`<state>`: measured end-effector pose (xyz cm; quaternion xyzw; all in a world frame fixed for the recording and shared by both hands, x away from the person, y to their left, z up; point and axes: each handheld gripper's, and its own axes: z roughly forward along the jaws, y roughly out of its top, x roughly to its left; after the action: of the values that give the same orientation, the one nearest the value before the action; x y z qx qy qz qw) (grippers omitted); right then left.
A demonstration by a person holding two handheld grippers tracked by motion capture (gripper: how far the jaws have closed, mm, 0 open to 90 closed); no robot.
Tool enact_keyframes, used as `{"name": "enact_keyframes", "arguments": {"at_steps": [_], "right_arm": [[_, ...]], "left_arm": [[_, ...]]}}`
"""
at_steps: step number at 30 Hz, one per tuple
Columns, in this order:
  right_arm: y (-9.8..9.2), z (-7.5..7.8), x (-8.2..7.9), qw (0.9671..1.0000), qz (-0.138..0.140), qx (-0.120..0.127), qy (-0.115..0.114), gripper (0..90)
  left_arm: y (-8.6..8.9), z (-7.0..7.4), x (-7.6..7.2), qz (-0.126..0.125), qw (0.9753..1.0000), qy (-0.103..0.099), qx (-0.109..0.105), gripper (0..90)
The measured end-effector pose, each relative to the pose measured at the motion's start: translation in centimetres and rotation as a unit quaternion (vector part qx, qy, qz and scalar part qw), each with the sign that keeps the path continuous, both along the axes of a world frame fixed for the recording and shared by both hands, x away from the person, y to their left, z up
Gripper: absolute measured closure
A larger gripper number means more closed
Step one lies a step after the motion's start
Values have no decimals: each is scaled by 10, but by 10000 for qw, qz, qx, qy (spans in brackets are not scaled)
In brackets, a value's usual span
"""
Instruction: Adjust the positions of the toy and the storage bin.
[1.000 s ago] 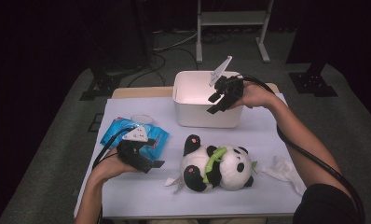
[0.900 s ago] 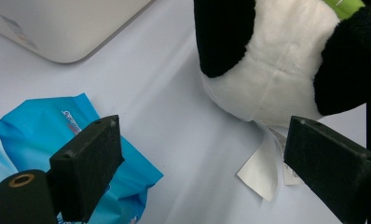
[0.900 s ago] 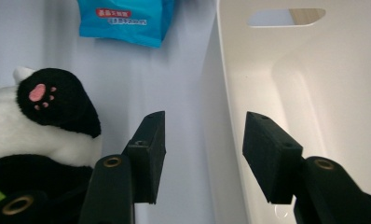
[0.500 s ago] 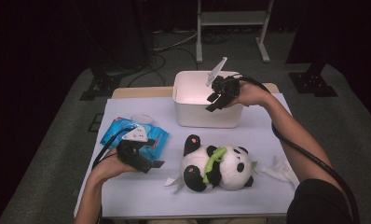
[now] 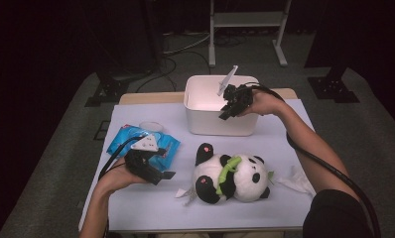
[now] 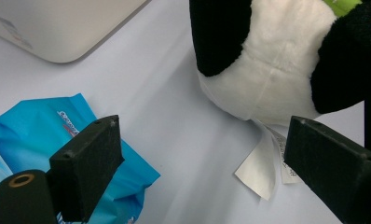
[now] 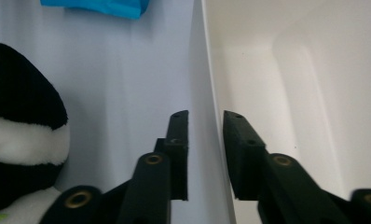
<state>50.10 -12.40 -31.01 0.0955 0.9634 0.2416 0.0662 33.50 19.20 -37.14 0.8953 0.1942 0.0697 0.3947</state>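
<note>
Around my table [image 5: 136,208] I see grey carpet [image 5: 61,148], cables [image 5: 180,49], a white metal stand [image 5: 245,20] and darkness beyond.

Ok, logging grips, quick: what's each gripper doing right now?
Left gripper: open, holding nothing, by the panda.
Right gripper: closed on the white bin's wall.

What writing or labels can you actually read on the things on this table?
None reads clearly.
Blue wipes pack: a line of white brand print, too blurred to read.
Panda's sewn-in tag: small grey print, too small to read.
White bin: a faint mark on its wall, illegible.
</note>
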Motion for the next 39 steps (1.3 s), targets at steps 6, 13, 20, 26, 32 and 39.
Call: {"name": "enact_keyframes", "arguments": {"at_steps": [6, 13, 20, 26, 32, 39], "right_arm": [[0, -2, 3, 10000, -11, -20, -62, 836], [0, -2, 4, 9999, 101, -44, 11, 860], [1, -2, 0, 9997, 246, -77, 13, 873], [1, -3, -6, 9992, 383, -43, 55, 871], [-2, -3, -20, 9986, 527, -55, 65, 870], [-4, -4, -36, 9981, 617, -84, 24, 867]], "left_arm": [[1, -2, 2, -4, 10000, 26, 53, 107], [2, -3, 2, 25, 10000, 57, 10, 107], [1, -5, 2, 28, 9999, 105, 51, 107], [1, -5, 2, -9, 9999, 114, 36, 107], [-2, -8, 2, -33, 9998, 181, 24, 107], [-3, -9, 2, -43, 9998, 185, 23, 107]]}}
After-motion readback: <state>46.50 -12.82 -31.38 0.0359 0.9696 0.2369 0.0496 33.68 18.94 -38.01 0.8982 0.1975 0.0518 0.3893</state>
